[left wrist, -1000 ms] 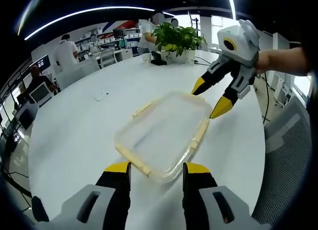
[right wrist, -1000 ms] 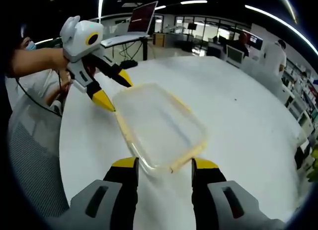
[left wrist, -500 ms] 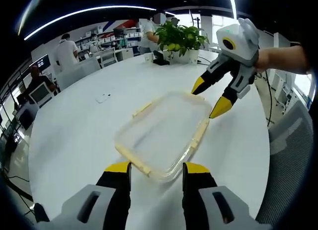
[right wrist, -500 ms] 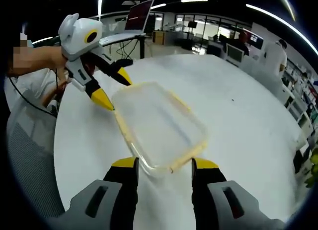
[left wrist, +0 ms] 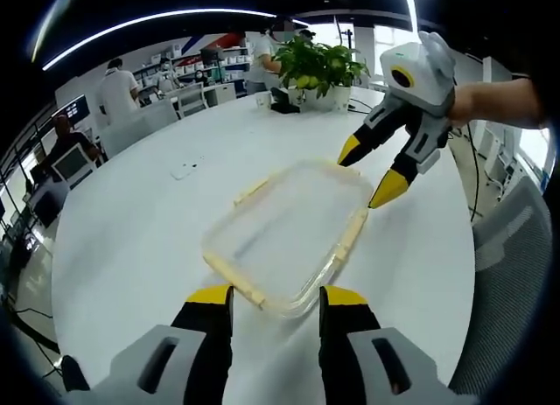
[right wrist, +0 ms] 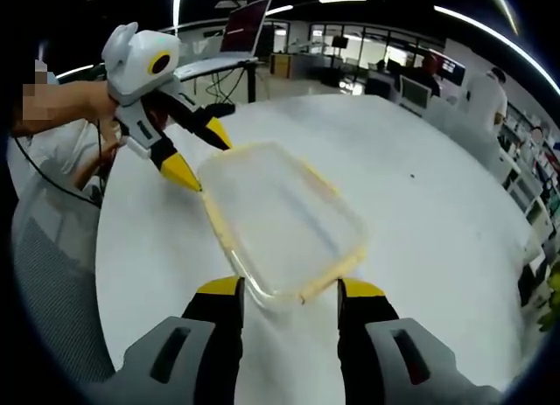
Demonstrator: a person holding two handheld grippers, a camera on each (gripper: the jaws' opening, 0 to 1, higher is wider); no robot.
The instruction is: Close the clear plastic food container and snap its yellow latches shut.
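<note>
A clear plastic food container (left wrist: 289, 233) with its lid on and pale yellow latches (left wrist: 353, 231) along its sides lies flat on the white table (left wrist: 131, 239). My left gripper (left wrist: 276, 296) stands open at the container's near corner, empty. My right gripper (left wrist: 369, 175) is open at the far corner, its yellow tips straddling that corner. In the right gripper view the container (right wrist: 280, 219) lies ahead of my right gripper (right wrist: 290, 291), whose jaws flank its near corner. My left gripper (right wrist: 203, 159) is open at the far end.
A potted green plant (left wrist: 317, 68) stands at the table's far edge, and a small white object (left wrist: 182, 170) lies left of the container. People sit at desks in the background. A laptop (right wrist: 245, 33) sits behind the table. Mesh office chairs (left wrist: 512, 256) stand at the table's edge.
</note>
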